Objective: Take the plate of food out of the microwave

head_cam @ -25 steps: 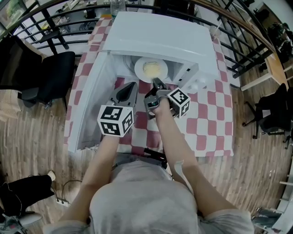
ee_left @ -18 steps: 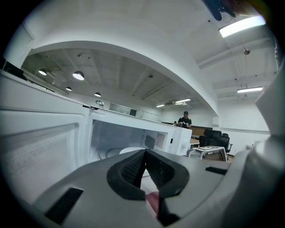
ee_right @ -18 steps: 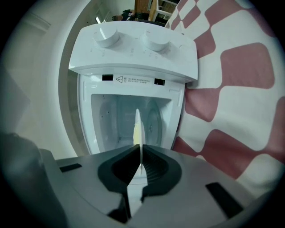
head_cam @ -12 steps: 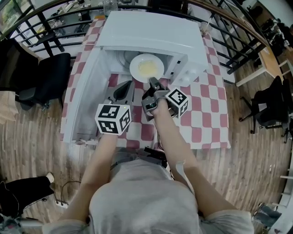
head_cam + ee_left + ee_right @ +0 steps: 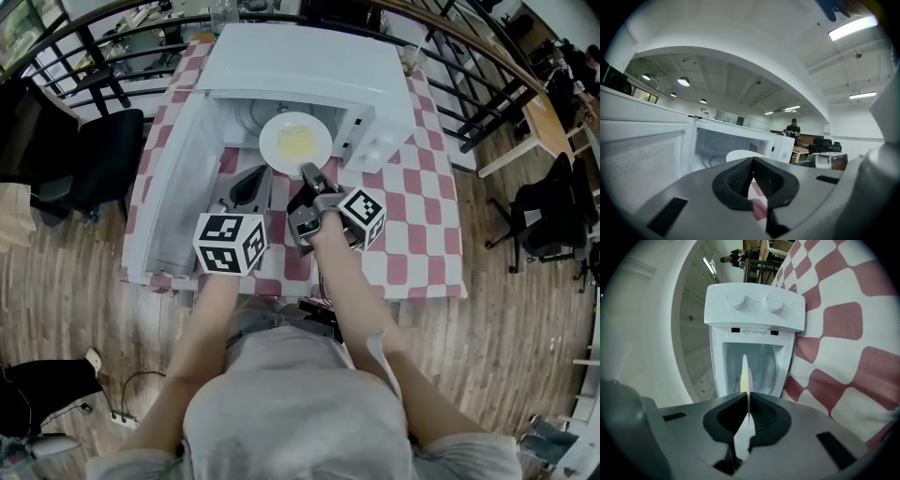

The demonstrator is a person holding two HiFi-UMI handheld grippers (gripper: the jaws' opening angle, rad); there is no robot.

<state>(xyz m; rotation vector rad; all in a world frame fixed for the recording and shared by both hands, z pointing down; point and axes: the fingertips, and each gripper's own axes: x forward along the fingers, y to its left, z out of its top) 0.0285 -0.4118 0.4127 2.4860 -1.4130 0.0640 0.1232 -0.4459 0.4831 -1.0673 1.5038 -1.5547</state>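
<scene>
A white plate (image 5: pixel 295 143) with pale yellow food sits at the mouth of the open white microwave (image 5: pixel 309 66), partly outside the cavity. My right gripper (image 5: pixel 308 172) is shut on the plate's near rim. In the right gripper view the picture is rolled, and the plate (image 5: pixel 744 373) shows edge-on, clamped between the pads of the right gripper (image 5: pixel 747 401). The left gripper (image 5: pixel 256 175) hovers just left of the plate, in front of the cavity, with its jaws together and nothing in them. From the left gripper (image 5: pixel 752 161) view the plate (image 5: pixel 739 154) shows just beyond the jaws.
The microwave door (image 5: pixel 173 197) stands swung open at the left, close to the left gripper. The microwave rests on a table with a red-and-white checked cloth (image 5: pixel 422 225). A black chair (image 5: pixel 103 150) stands left of the table, and railings run behind.
The right gripper has drawn back toward me with the plate, which has slid further out of the microwave cavity. The left gripper has drifted back slightly alongside.
</scene>
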